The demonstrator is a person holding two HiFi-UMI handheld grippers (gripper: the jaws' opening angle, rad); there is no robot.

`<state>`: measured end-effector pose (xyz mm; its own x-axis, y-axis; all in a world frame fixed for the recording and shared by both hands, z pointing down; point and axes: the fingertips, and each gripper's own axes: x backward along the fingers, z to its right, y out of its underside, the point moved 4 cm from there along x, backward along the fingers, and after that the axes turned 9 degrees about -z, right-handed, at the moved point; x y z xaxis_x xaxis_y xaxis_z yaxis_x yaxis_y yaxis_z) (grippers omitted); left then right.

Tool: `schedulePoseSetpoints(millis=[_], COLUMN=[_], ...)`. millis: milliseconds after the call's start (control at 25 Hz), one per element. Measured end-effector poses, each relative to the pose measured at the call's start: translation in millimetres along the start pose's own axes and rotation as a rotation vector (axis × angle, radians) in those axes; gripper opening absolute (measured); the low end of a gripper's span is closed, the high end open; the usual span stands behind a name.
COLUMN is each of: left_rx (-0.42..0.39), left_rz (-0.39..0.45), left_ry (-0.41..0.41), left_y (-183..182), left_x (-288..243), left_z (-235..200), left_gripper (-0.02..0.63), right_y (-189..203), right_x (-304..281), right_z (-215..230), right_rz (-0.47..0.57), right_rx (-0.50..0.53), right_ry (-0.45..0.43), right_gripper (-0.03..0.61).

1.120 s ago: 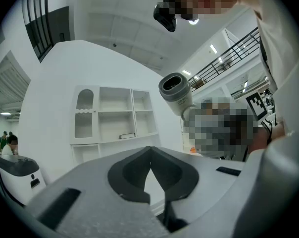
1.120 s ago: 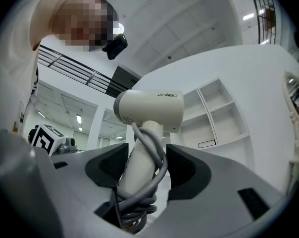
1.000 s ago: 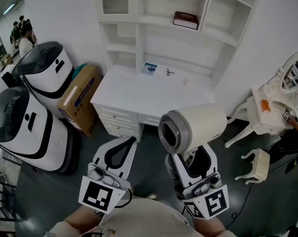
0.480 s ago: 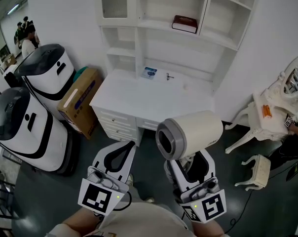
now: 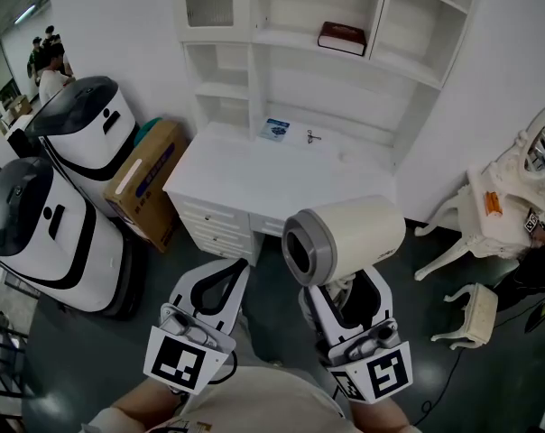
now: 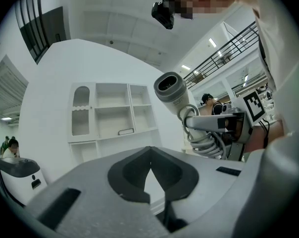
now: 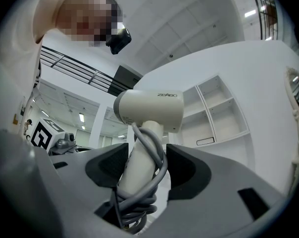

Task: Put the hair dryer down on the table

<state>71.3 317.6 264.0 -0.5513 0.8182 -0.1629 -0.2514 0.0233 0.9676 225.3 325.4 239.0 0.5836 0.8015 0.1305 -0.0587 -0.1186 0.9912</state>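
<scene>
Hardly any shift of the hair dryer [image 5: 345, 240] over the last 1 second: dipped a little lower and toward the left, then held almost in place. Still gripped in the right gripper [image 5: 352, 294], jaws closed on the 2 sides of the handle, with the grey cord [image 7: 148, 195] wound round the handle and bunched at its lower end. Held upright, barrel level, wide grey end turned back toward the head camera.

Seen against the front right corner of the white table [image 5: 245, 183], yet carried in the air close to the body and well apart from the top; probably short of the front edge and over the dark floor. Left gripper [image 5: 229, 271] just beside, jaws closed tip to tip on nothing, taking no part.

So, by the look of it, still in the carry, not yet in the lowering. Next: bring the right gripper forward past the front edge and down over the bare middle of the top. Best kept clear of the blue packet [image 5: 273, 127] and the small dark thing [image 5: 312, 135] near the back edge. Worth laying it on its side before opening the jaws, since likely to roll on that round barrel or tip over if stood on the cord-wrapped handle.
</scene>
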Motion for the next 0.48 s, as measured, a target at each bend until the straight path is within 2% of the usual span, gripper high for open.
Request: schedulePoseSetpoints(millis=[480], left_rx=[0.024], left_rz=[0.025], left_ry=[-0.047], left_y=[12], left_x=[-40], left_z=[-65], left_gripper=[0.014], right_y=[19], right_x=[-70], right_z=[18], right_rz=[0.003], right_rx=[0.02], right_ry=[-0.005], right_gripper=[0.241])
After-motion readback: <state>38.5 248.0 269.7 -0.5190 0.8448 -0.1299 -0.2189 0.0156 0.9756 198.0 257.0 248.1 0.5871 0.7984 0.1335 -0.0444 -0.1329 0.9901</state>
